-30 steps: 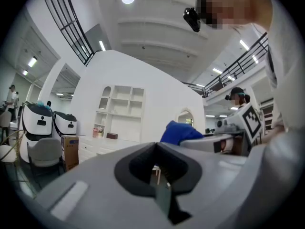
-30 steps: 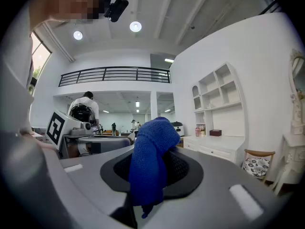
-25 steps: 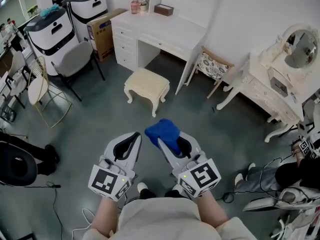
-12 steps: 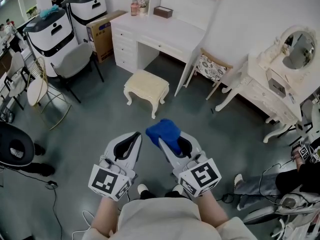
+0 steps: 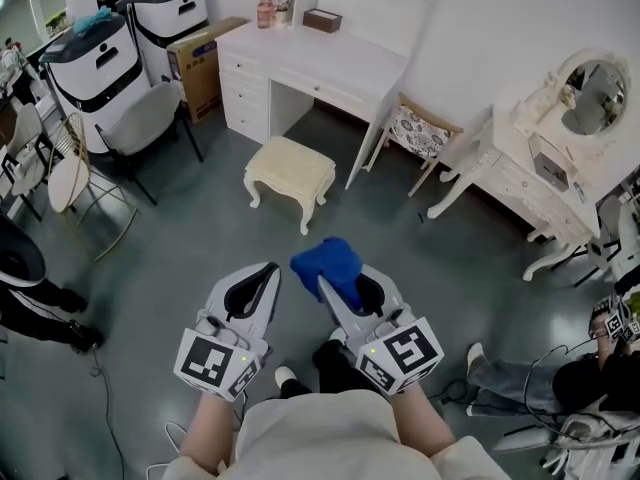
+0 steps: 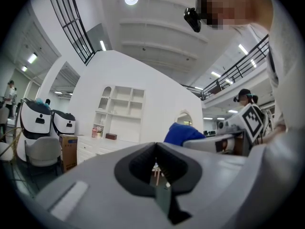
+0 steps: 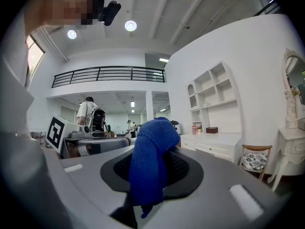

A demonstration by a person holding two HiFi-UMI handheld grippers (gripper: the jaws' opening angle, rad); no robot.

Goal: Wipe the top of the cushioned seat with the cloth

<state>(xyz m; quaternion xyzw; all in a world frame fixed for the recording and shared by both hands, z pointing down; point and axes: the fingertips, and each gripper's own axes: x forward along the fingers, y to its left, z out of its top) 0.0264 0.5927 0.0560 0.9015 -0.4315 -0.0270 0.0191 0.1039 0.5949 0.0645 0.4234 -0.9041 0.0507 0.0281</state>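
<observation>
The cushioned seat (image 5: pixel 292 168) is a cream stool with curved white legs, standing on the grey floor in front of the white desk. My right gripper (image 5: pixel 327 276) is shut on a blue cloth (image 5: pixel 328 264), which bunches out above its jaws; in the right gripper view the blue cloth (image 7: pixel 149 163) hangs down between the closed jaws of the right gripper (image 7: pixel 143 209). My left gripper (image 5: pixel 262 278) is shut with nothing in it, beside the right one; the left gripper view shows the left gripper (image 6: pixel 159 187) with its jaws together. Both are held well short of the stool.
A white desk (image 5: pixel 315 63) stands behind the stool, a small patterned chair (image 5: pixel 424 131) to its right and a white dressing table with a mirror (image 5: pixel 560 158) further right. Grey chairs (image 5: pixel 140 118) and two white machines (image 5: pixel 95 63) are at left. A person's legs (image 5: pixel 40 308) show at far left.
The view has shifted slightly nearer the stool. The person at far left has moved further out of frame. Both grippers keep their pose.
</observation>
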